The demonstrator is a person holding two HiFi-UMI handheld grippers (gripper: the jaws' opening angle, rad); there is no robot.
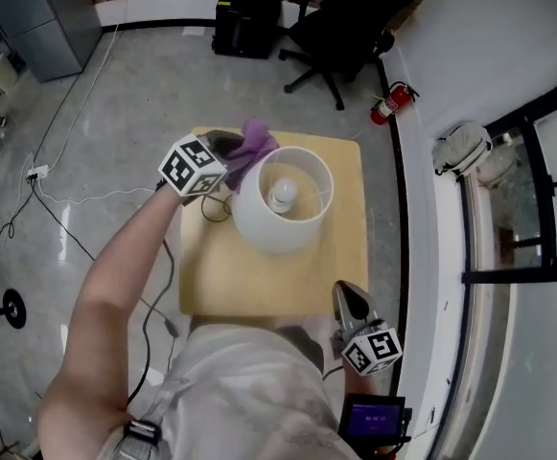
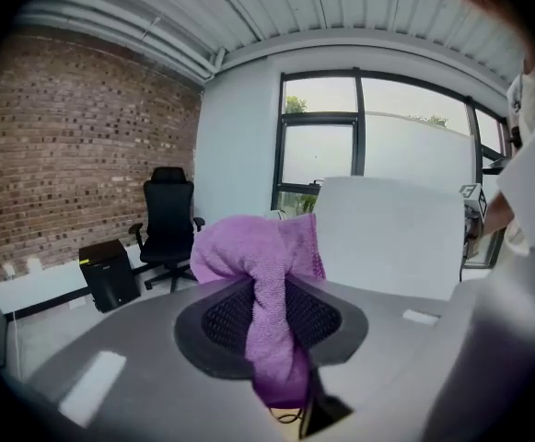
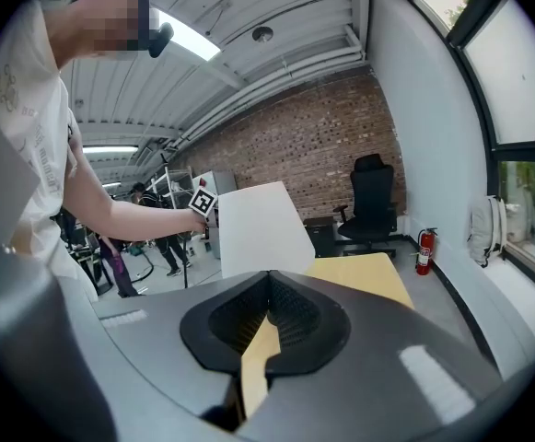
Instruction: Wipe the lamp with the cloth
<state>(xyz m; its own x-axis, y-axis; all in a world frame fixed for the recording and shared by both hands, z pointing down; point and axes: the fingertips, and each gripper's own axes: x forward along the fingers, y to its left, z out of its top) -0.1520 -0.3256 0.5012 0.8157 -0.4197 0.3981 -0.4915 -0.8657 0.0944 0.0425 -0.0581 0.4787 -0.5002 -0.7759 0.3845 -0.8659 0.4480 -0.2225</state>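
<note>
Centre frame: one white drum-shade lamp [image 1: 257, 220], axis vertical; one purple cloth [image 1: 255, 145] clamped in left hand-held gripper [image 1: 234, 157]; right hand-held gripper [image 1: 348, 293] closed, empty.

Office / lab-type workrm: bare brick wall [image 2: 83, 155]; polished concrete floor [image 1: 134, 94]; black swivel office chair [image 1: 345, 27]; red fire extinguisher [image 1: 390, 103] by a white wall; big dark-framed windows [image 2: 341, 145]; grey metal cabinet [image 1: 38, 17]; cables [image 1: 58, 199] trailing across the floor.
</note>
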